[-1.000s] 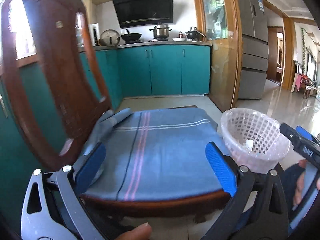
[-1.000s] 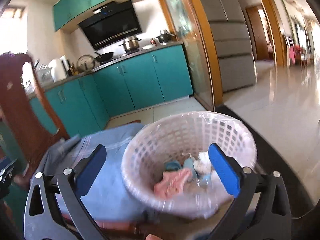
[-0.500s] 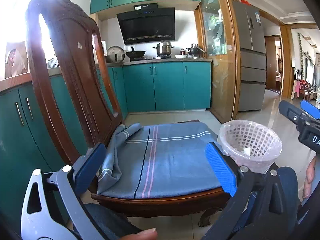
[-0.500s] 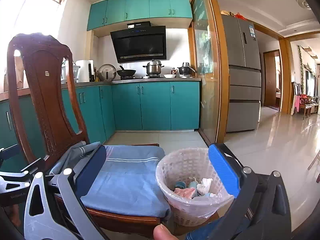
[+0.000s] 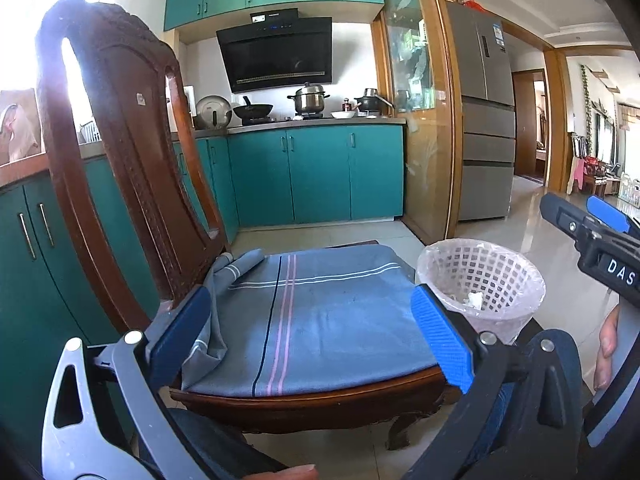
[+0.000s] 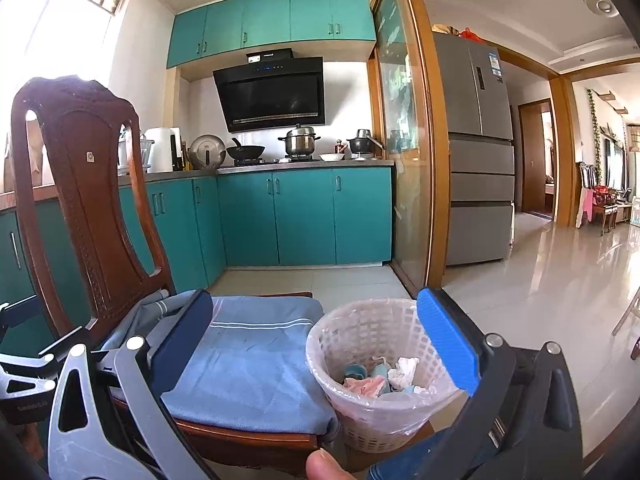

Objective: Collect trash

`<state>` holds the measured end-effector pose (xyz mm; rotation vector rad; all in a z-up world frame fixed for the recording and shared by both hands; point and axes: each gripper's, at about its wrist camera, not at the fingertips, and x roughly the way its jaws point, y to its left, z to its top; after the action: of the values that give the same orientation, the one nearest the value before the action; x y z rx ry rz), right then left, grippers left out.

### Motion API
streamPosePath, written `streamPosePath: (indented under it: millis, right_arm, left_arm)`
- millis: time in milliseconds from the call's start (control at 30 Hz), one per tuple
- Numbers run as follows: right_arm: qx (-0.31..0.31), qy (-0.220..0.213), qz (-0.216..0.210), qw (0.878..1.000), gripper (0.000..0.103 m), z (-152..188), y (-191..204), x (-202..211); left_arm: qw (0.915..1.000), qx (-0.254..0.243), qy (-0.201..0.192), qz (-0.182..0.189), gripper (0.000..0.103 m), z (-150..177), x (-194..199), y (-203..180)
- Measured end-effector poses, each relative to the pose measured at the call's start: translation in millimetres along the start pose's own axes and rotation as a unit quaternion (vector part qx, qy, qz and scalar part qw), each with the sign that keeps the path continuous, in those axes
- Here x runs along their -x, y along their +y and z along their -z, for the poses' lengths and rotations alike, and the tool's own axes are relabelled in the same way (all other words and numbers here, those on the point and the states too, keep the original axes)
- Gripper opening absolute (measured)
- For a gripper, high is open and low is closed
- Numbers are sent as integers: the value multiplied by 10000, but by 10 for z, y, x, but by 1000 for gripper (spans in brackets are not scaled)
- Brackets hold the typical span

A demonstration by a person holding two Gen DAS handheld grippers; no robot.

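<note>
A white lattice trash basket (image 6: 376, 364) with a clear liner stands on the floor right of a wooden chair; crumpled white, pink and blue trash (image 6: 380, 378) lies in it. It also shows in the left wrist view (image 5: 480, 280). My right gripper (image 6: 316, 356) is open and empty, above and in front of the basket. My left gripper (image 5: 312, 344) is open and empty, in front of the chair seat. The right gripper also shows at the right edge of the left wrist view (image 5: 592, 232).
The wooden chair (image 6: 84, 200) carries a blue striped cloth (image 5: 312, 308) on its seat. Teal kitchen cabinets (image 6: 304, 216) and a stove counter stand behind. A grey fridge (image 6: 478, 184) is at the right, with tiled floor (image 6: 560, 280) beyond.
Both grippers have pulled back and up from the chair and basket, so both look smaller and farther. Both stay open and empty.
</note>
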<state>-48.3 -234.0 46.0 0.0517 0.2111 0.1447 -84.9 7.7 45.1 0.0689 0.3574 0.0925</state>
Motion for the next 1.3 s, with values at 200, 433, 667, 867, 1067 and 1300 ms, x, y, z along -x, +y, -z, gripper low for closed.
streamPosePath:
  millis: [200, 433, 667, 867, 1067, 1300]
  right_arm:
    - [-20, -50, 48, 10000, 100, -12, -36, 28]
    - [36, -63, 52, 10000, 100, -10, -27, 43]
    - [81, -56, 28, 9999, 100, -9, -29, 36]
    - [62, -44, 24, 10000, 100, -6, -34, 31]
    - [127, -67, 69, 9999, 100, -1, -26, 24]
    - [53, -12, 70, 10000, 100, 34, -59, -6]
  left_arm:
    - [10000, 51, 0, -8, 100, -3, 3, -2]
    - [9999, 110, 24, -54, 100, -1, -11, 18]
    - [9999, 124, 83, -76, 100, -8, -26, 5]
    - [9998, 156, 118, -107, 100, -19, -36, -8]
    - [9997, 193, 133, -94, 100, -24, -46, -25]
    - [9997, 187, 153, -103, 100, -20, -51, -32]
